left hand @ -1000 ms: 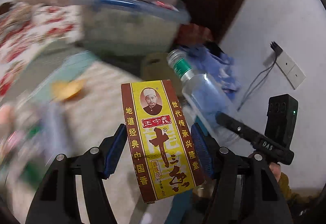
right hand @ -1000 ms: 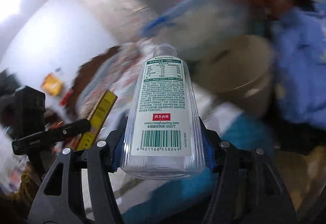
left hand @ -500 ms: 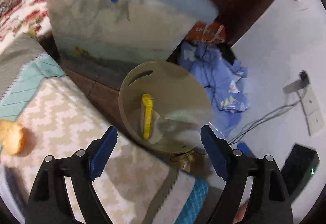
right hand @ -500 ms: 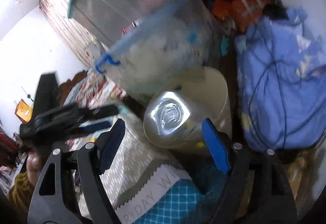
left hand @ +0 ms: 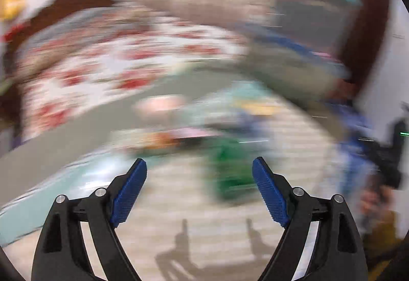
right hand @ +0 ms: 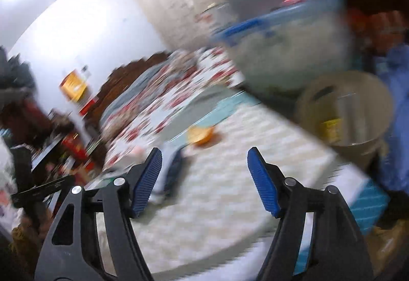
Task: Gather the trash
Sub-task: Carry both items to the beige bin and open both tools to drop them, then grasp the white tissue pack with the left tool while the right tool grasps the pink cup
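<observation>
Both views are motion-blurred. My left gripper [left hand: 199, 189] is open and empty above a pale patterned blanket [left hand: 179, 204], with a blurred green item [left hand: 230, 168] and other smeared litter ahead of it. My right gripper [right hand: 204, 178] is open and empty over the same blanket [right hand: 217, 199]. The beige trash bin [right hand: 368, 148] stands at the right in the right wrist view; the yellow box [right hand: 331, 127] and the clear bottle [right hand: 355, 114] are inside it. An orange-yellow item [right hand: 200, 135] lies on the blanket ahead of the right gripper.
A floral quilt [left hand: 115, 63] covers the bed beyond the blanket. A clear storage tub with a blue lid [right hand: 288, 51] stands behind the bin. Blue clothing [right hand: 398, 107] lies at the far right. The left gripper's body [right hand: 38, 178] shows at the left.
Both grippers let go of the yellow box and the bottle over the bin, then swung back from the bin toward the blanket and its litter. Both stay open.
</observation>
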Motion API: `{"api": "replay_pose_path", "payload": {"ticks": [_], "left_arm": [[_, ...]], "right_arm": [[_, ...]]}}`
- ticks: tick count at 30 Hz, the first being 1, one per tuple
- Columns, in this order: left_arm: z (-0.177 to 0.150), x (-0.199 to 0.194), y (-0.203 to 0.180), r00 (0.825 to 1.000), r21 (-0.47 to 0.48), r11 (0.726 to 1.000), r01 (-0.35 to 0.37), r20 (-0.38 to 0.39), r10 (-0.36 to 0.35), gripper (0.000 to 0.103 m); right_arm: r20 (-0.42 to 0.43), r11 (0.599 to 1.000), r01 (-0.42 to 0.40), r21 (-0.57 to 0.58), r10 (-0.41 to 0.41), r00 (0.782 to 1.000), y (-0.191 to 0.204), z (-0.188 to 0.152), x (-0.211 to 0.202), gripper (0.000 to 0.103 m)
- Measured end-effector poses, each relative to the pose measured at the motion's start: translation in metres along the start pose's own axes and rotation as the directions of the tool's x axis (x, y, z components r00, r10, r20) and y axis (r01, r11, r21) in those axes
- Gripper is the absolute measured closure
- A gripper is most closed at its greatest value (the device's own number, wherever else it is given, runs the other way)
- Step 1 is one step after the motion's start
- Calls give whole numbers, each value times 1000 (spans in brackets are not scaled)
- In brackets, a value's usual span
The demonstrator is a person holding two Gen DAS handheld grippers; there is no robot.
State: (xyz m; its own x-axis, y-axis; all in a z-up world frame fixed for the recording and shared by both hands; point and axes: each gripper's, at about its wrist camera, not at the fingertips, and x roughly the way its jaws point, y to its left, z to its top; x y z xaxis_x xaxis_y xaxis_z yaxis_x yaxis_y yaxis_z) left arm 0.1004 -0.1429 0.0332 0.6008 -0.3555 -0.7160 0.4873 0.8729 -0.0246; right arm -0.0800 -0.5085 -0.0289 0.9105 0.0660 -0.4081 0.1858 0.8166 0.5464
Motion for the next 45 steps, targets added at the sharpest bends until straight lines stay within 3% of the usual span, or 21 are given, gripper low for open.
{"api": "replay_pose_path", "payload": {"ticks": [2,3,7,10,11,12,14,16,19,21,24,26,28,30,32,34,37,42,45], "left_arm": [[-9,13,38,989,-2,990,-144,-41,144,17],[-11,18,50,984,0,986,-166,-63,166,17],[-17,53,70,987,10,996,-91,-131,91,13],[-15,72,67,986,43,995,-86,-139,91,16],[-14,79,66,986,49,996,-78,-145,85,23],[-15,87,67,981,45,996,-75,-176,82,46],[-19,92,66,974,41,993,-107,-196,113,62],[-31,81,69,976,26,995,-97,-196,100,71],[-49,58,76,982,-90,995,-40,-186,23,71],[-64,44,83,985,-162,987,-24,-171,-4,71],[-85,25,90,988,-228,973,21,-141,-55,71],[-94,18,92,988,-255,965,59,-126,-94,71],[-101,12,93,986,-270,959,84,-115,-119,71],[-102,11,97,985,-282,954,100,-109,-136,71],[-101,12,100,983,-300,947,113,-105,-151,71],[-104,9,101,982,-313,943,118,-101,-157,71],[-108,3,105,983,-323,939,117,-96,-155,71],[-120,-12,109,986,-331,939,96,-97,-135,71],[-129,-27,112,986,-352,931,100,-88,-139,71]], "right_arm": [[-64,997,-69,-28,68,996,30,-2,19,31],[-92,994,-96,-46,92,991,44,-2,28,31],[-184,983,-157,-100,137,973,91,-3,63,31],[-251,974,-191,-120,157,955,123,8,93,31],[-280,970,-207,-129,165,946,135,16,106,31],[-315,964,-225,-143,171,933,150,26,121,31],[-376,960,-234,-156,162,912,174,44,153,18],[-470,966,-225,-130,140,871,197,63,202,9],[-603,988,-128,-84,52,796,214,71,288,9],[-716,999,-29,-34,-4,698,213,60,346,9],[-791,985,127,-116,-169,588,205,38,403,9],[-792,973,169,-159,-228,567,198,27,421,9],[-778,962,169,-214,-272,566,204,21,430,8],[-787,964,114,-239,-261,559,215,13,430,13],[-792,954,49,-297,-274,545,228,2,426,29],[-793,944,-24,-330,-263,549,247,-8,416,40],[-798,917,-148,-369,-232,556,277,-23,381,46],[-836,845,-321,-429,-236,496,307,-71,313,47],[-848,806,-394,-441,-230,478,314,-93,270,47]]}}
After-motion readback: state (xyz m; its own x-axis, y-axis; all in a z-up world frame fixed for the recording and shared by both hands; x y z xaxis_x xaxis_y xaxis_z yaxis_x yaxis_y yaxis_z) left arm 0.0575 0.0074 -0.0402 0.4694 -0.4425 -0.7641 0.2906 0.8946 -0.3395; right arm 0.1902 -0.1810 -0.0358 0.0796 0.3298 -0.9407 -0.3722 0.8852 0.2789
